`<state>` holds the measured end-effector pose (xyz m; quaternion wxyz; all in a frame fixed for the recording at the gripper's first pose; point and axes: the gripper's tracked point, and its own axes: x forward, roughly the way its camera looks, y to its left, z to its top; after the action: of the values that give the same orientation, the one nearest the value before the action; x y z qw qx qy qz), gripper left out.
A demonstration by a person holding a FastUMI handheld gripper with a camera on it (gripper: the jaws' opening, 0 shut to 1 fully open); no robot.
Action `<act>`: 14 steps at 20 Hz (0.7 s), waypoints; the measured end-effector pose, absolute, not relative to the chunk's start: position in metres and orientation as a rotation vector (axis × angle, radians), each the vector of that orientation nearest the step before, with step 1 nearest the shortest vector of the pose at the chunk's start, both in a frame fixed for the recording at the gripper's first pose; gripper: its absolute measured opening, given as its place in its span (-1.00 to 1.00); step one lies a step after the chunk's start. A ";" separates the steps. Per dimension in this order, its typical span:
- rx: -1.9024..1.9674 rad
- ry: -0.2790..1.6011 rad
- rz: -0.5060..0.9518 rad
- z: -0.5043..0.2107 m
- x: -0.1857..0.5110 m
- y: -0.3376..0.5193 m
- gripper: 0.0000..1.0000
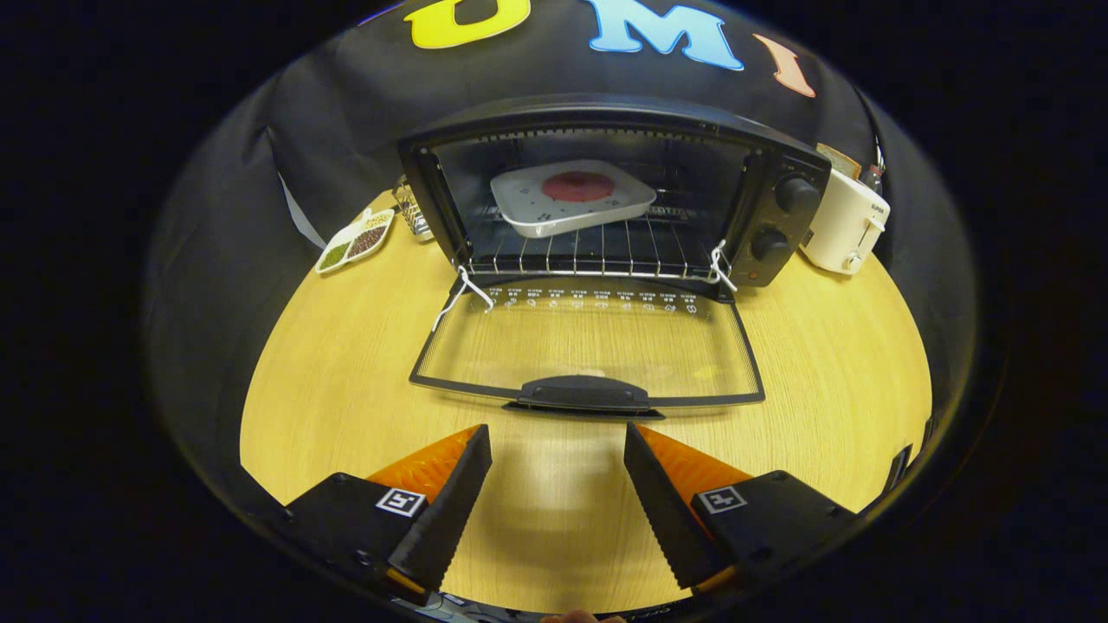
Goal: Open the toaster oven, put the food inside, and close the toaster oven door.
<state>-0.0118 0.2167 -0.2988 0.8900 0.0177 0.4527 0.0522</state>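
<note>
Gripper view: the hand-held gripper (558, 433) hovers over the wooden counter (822, 363), fingers spread wide apart with nothing between them. Just ahead of the fingertips sits the black handle (582, 394) of the toaster oven door (589, 342), which lies folded down flat, glass showing the wood beneath. Beyond it the toaster oven (779, 216) stands open, and on its wire rack (597, 251) rests a white tray (571, 199) carrying a round red piece of food (577, 185). A white toaster (844, 223) stands just beside the oven's knob side; a dish of seeds (357, 240) lies on the other side.
</note>
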 end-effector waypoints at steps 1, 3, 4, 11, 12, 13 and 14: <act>0.053 0.968 0.102 -0.303 -0.016 0.218 0.97; 0.093 1.020 0.099 -0.313 -0.022 0.222 0.97; 0.097 1.046 0.089 -0.319 -0.025 0.220 0.97; 0.051 1.076 0.039 -0.335 -0.014 0.208 0.96; 0.058 1.070 0.041 -0.336 -0.011 0.210 0.96; 0.059 1.075 0.036 -0.335 -0.009 0.209 0.95; 0.061 1.076 0.024 -0.335 -0.007 0.208 0.94</act>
<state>-0.0067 0.2076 -0.3348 0.8582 0.0292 0.5124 0.0115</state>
